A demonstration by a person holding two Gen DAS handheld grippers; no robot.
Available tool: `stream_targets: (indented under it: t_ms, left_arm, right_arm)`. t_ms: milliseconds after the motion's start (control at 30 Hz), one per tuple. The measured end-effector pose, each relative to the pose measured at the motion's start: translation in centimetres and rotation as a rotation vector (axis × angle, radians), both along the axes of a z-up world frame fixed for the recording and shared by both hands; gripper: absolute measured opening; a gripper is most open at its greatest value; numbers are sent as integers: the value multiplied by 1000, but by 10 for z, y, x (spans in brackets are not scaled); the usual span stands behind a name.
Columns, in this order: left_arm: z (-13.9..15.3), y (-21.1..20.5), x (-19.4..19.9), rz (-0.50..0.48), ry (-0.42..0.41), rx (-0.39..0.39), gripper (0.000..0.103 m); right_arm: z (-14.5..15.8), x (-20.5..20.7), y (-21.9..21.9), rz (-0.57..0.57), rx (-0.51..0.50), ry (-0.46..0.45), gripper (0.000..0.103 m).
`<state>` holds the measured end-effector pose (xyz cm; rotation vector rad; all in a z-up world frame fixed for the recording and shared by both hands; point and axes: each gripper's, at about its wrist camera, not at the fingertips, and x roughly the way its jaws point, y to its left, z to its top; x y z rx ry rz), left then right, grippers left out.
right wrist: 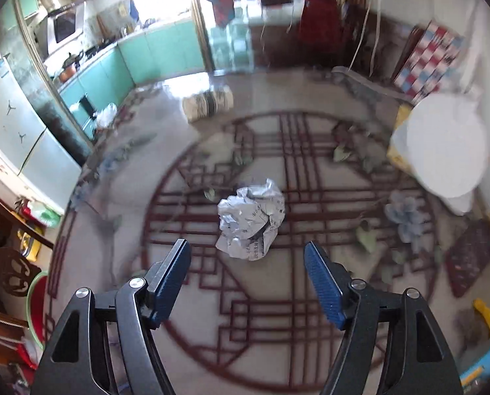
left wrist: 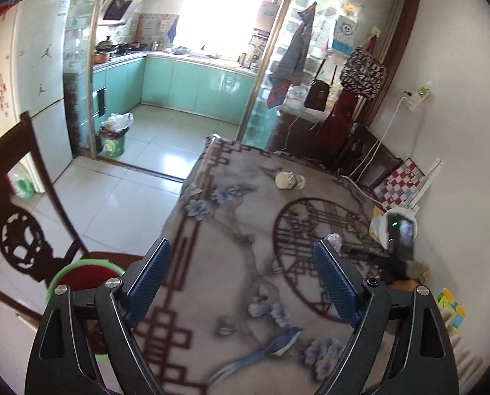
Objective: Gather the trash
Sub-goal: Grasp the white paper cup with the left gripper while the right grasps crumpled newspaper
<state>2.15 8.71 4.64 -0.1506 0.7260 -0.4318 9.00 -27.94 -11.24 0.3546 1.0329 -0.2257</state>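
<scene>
On the patterned cloth of the surface (right wrist: 310,329), at the centre of its round dark-red lattice motif, lies a crumpled ball of printed paper (right wrist: 251,219). It rests just ahead of the right tool (right wrist: 247,281), in line with the gap between the two blue pads, touching neither. The right tool is open, with its jaws spread wide and nothing between them.

Beyond the paper, toward the far edge of the surface, a small jar (right wrist: 208,102) lies on its side. To the right of the paper, a white round-topped object (right wrist: 445,144) stands near the surface's right edge, with a checkered box (right wrist: 425,59) behind it.

The left tool (left wrist: 241,283) hangs above the same cloth, nearer the left edge. Its jaws are likewise spread apart and hold nothing. A red basin with a green rim (left wrist: 80,273) sits on a dark wooden chair (left wrist: 17,230) beside the surface, just left of this tool. In the kitchen beyond, a green bin (left wrist: 113,138) lined with a plastic bag stands on the tiled floor (left wrist: 119,197).
</scene>
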Motion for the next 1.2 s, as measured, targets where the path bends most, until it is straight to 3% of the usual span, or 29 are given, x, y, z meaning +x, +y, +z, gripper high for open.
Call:
stream_targets:
  t_ms: [100, 200, 233, 267, 300, 467, 533, 600, 633, 800, 900, 1033, 1167, 1200]
  left_arm:
    - [18, -49, 22, -34, -50, -8, 94]
    - [26, -105, 54, -92, -101, 32, 103]
    - [24, -124, 68, -101, -106, 60, 103]
    - [21, -145, 84, -113, -116, 88, 103]
    - [15, -168, 103, -140, -124, 112, 103]
    - [-39, -275, 189, -374, -137, 254, 103]
    - [-72, -314, 221, -486, -134, 390, 103]
    - [-106, -347, 251, -542, -149, 536, 103]
    - [-119, -358, 264, -554, -134, 572, 103]
    - [-174, -378, 328, -571, 58, 585, 103]
    - [-199, -388, 342, -615, 99, 648, 102]
    - [-218, -398, 351, -680, 164, 656, 100]
    - [-234, -401, 356, -682, 218, 658, 64]
    - [-232, -400, 357, -673, 229, 620, 62]
  right_arm:
    - [-32, 27, -24, -34, -22, 40, 71]
    - [-54, 45, -48, -47, 147, 41, 71]
    - [-61, 49, -53, -39, 182, 49, 66]
    - [-64, 52, -58, -23, 224, 27, 46]
    - [-65, 52, -60, -19, 237, 12, 46]
    - [-43, 33, -91, 11, 260, -127, 45]
    - [-25, 23, -112, 4, 256, -182, 45]
    - [-14, 14, -132, -11, 267, -216, 45]
    - [-11, 10, -140, -19, 274, -226, 45]
    - [-20, -1, -165, -75, 317, -239, 45]
    - [-29, -4, -183, -106, 362, -240, 45]
    - [-40, 2, -198, -122, 383, -240, 46]
    - [-44, 6, -203, -140, 380, -237, 46]
    - [-45, 4, -203, -142, 376, -236, 46]
